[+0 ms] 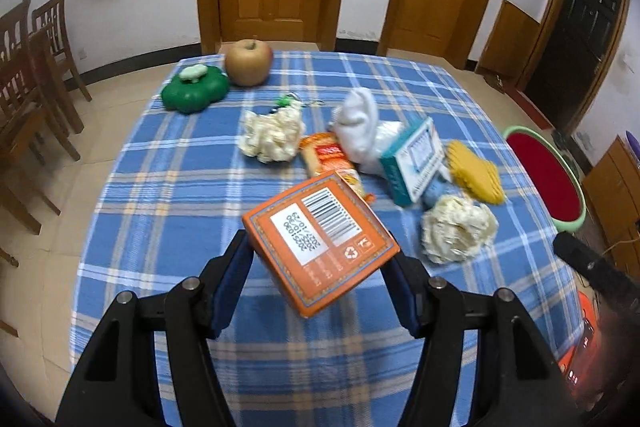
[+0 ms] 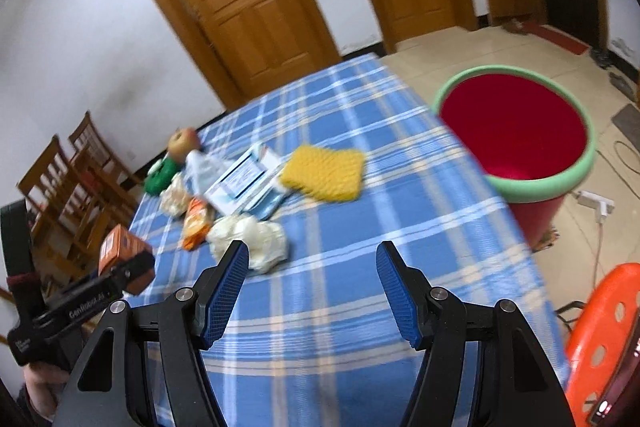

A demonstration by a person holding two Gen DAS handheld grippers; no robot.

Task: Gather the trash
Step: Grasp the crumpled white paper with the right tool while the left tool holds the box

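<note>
Above the checked tablecloth (image 1: 160, 187), your left gripper (image 1: 320, 263) clamped the orange box (image 1: 320, 247), tilted and off the table, while your right gripper (image 2: 312, 263) hung open and empty. To do it well, you needed a firm squeeze across to the red bin (image 2: 516, 131)

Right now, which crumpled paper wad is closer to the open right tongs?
The crumpled paper wad just beyond the right tongs, beside the orange snack wrapper, not the one near the apple.
</note>
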